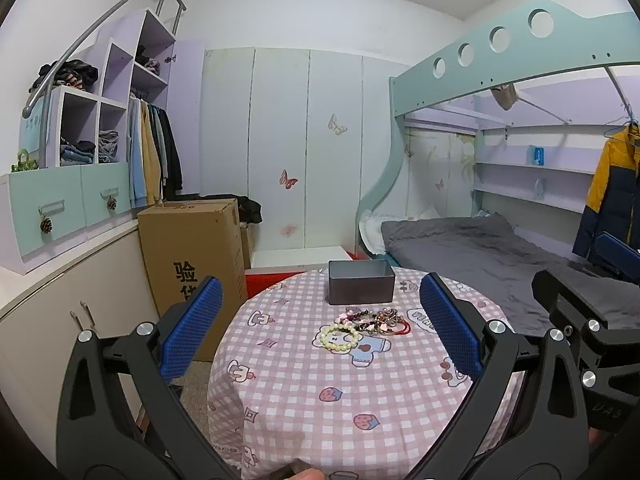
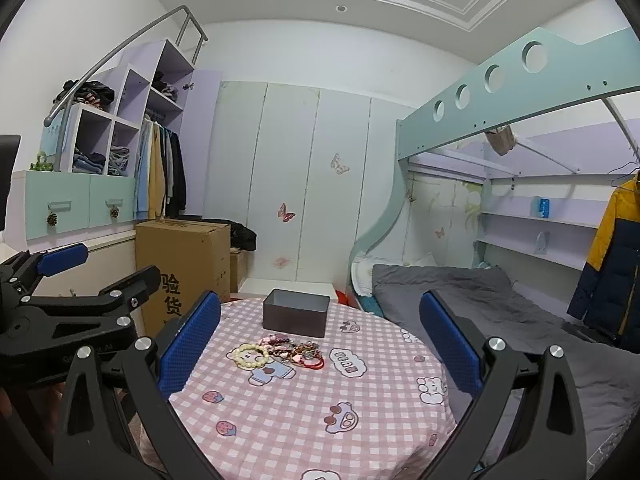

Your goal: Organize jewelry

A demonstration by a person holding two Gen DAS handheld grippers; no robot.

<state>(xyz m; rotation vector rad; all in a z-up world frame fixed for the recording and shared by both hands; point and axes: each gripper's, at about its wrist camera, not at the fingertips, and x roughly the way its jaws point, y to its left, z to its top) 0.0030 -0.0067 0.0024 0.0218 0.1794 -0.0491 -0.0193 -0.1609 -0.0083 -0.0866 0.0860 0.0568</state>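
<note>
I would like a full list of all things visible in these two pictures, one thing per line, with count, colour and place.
Round table with checked cloth: one, pink and white, centre foreground.
Rectangular metal box: one, dark grey, open top, far side of the table.
Pale bead bracelet: one, cream, mid-table, left of the pile.
Mixed jewelry pile: one heap, pink, red and dark, between bracelet and box.
Cardboard carton: one, brown, on the floor left of the table.
Bunk bed: one, mint frame, grey bedding, right.
Hanging jacket: one, yellow and navy, far right.
Shelf unit with clothes: one, lilac and mint, left.
Left gripper: one, black with blue pads, jaws open, empty.
Right gripper: one, same colours, jaws open, empty.
</note>
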